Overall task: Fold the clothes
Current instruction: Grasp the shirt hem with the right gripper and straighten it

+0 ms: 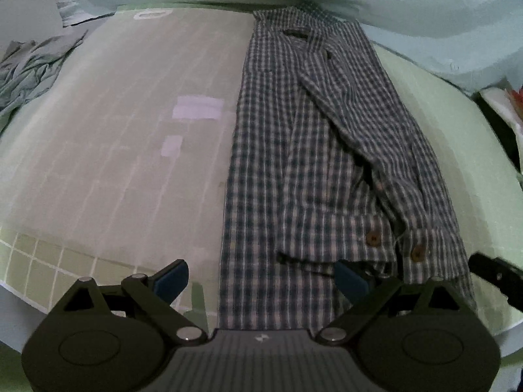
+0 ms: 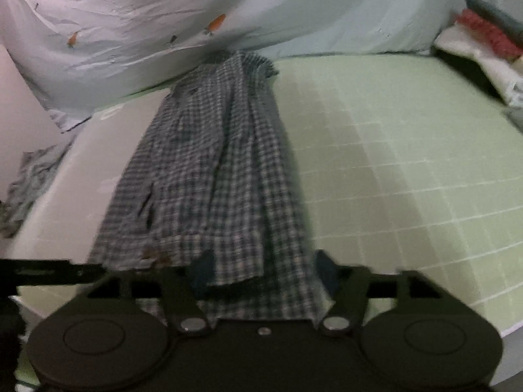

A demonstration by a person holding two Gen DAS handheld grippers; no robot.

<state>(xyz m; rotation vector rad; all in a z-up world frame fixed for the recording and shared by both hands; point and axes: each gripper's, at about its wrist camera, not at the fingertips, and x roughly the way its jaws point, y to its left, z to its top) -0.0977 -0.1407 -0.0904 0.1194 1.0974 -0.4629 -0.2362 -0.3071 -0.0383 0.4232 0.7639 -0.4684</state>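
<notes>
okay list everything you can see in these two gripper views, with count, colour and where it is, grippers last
plaid shirt: one, dark blue and white check with brown buttons, lying lengthwise on the mat, sides folded in to a narrow strip
grid mat: one, pale green with white lines, covering the surface
pale board: one, beige-grey, on the mat beside the shirt
crumpled cloth: one, grey-green, at the board's far edge
printed sheet: one, pale blue-white with small orange carrots, hanging behind the surface
stacked textiles: a few, white, red, grey, back corner
left gripper: one, black with blue pads, open above the shirt's near hem
right gripper: one, black with blue pads, open, hem between the pads
</notes>
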